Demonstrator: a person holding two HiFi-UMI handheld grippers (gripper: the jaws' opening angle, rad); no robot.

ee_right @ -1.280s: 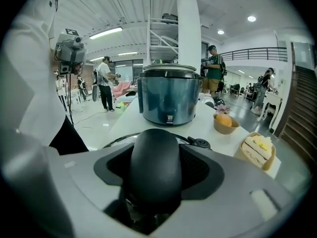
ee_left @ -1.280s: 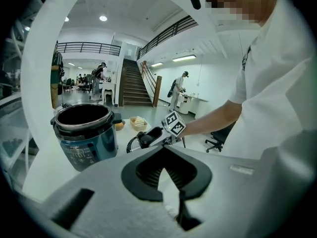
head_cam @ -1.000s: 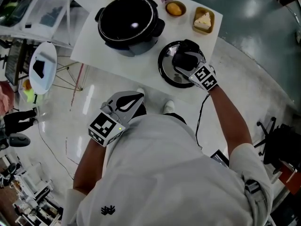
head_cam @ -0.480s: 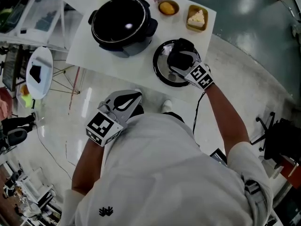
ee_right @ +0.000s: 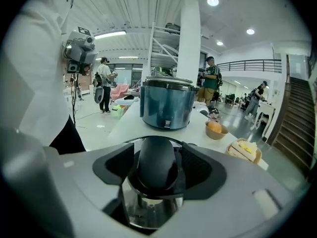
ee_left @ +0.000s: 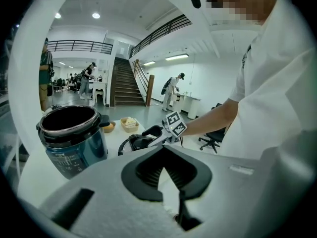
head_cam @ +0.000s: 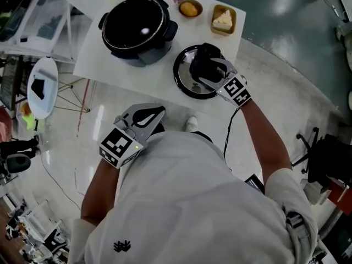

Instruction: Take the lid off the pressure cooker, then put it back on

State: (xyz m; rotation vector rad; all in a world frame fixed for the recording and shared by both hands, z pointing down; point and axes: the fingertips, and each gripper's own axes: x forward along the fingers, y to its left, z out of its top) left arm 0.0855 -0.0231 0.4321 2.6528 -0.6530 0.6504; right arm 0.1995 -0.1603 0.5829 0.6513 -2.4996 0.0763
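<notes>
- Hovering over the lid (head_cam: 184, 86), the right claw (head_cam: 206, 65) has its jaws spread on either side of the lid's black knob (ee_right: 156, 165). They've just been opening, and the pads don't look like they're squeezing it.
- The lid is lying flat on the white desk (head_cam: 159, 73), just beside the cooker (head_cam: 137, 29), towards the person's right.
- The cooker is standing with its top open, and the inside is dark.
- The left claw (head_cam: 144, 117) is down low by the person's body, off the desk. Its jaws are pressed together with nothing between them.
- At the far edge of the desk, past the lid, there's a small bowl (head_cam: 190, 8) with something orange in it. Next to that is a dish (head_cam: 223, 20) holding a pale wedge.
</notes>
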